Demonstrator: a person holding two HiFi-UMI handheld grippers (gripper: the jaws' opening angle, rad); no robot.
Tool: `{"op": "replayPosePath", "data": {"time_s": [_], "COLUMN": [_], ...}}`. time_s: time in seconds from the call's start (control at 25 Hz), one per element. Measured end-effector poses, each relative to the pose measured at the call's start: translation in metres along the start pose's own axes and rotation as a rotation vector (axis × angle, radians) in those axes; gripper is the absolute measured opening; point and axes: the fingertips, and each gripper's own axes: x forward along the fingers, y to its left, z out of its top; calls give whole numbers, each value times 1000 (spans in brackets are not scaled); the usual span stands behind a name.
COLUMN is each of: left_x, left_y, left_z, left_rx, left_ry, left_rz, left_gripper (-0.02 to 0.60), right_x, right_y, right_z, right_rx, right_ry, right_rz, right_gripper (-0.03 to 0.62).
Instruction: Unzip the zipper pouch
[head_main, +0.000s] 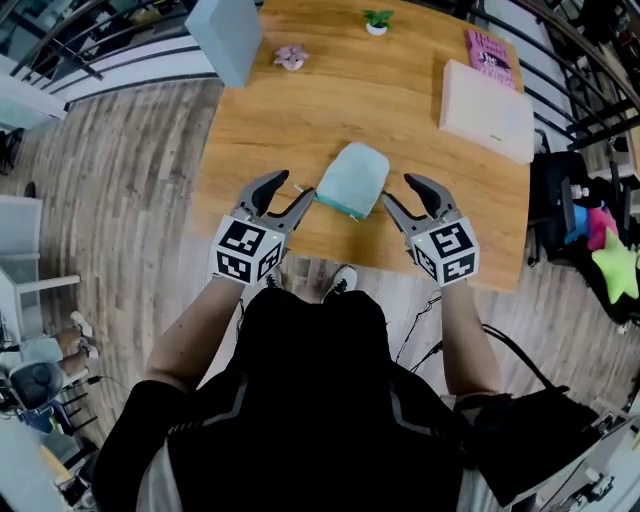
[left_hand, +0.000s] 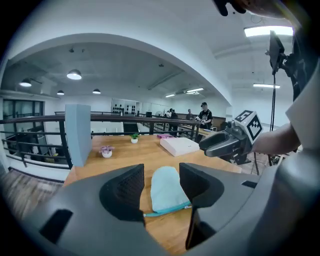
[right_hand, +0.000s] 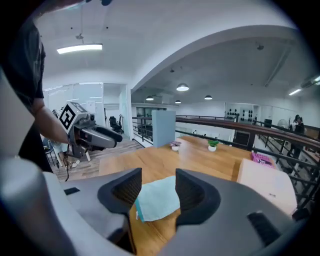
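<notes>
Pale teal fabric zipper pouch (head_main: 352, 180) is lying flat near the 6 o'clock edge of the light wooden table (head_main: 300, 110), left gripper (head_main: 298, 186) flanking at 9 o'clock, right gripper (head_main: 397, 188) at 3, both holding jaws wide and empty; unpinned, the pouch risks dragging along when the zip is pulled.

Lighting: bright, even, indoor; ceiling strip light (left_hand: 268, 31), blown white, above and right of the left gripper (left_hand: 161, 187); round ceiling lamp (right_hand: 182, 87) above the right gripper (right_hand: 158, 192); shadows soft and faint on the table (head_main: 400, 130) beyond both. Quality: both gripper views heavily fisheyed, corners vignetted black; near jaw bodies soft, slightly blurred; head view sharper, edges bowed.
</notes>
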Motion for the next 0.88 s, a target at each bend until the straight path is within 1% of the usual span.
{"op": "replayPosePath", "data": {"time_s": [0.12,0.2,0.36,0.48,0.56,0.72,0.88], "left_x": [3,8,20,25,28,36,40], "left_y": [-5,-7,-12,-19,-21,-19,-24], "left_z": [-34,-50,-74,-91,-102,-129,-154], "left_rx": [-27,-39,-64,-68,-63,-72,-62], "left_ry": [71,103,141,164,178,225,276], "left_rz": [8,4,-9,-26,-29,1,-3], "left_gripper": [236,233,216,200,199,201,201], "right_x": [14,26,44,53,60,73,84], "right_y": [11,15,22,29,32,41,48], "right_z": [-33,-53,-87,-112,-124,-146,-161], "right_rx": [6,-9,-46,-52,-56,-110,-155], "right_ry": [63,102,171,222,247,285,306], "right_rz": [58,87,152,190,205,246,276], "right_gripper": [210,202,193,192,190,186,163]}}
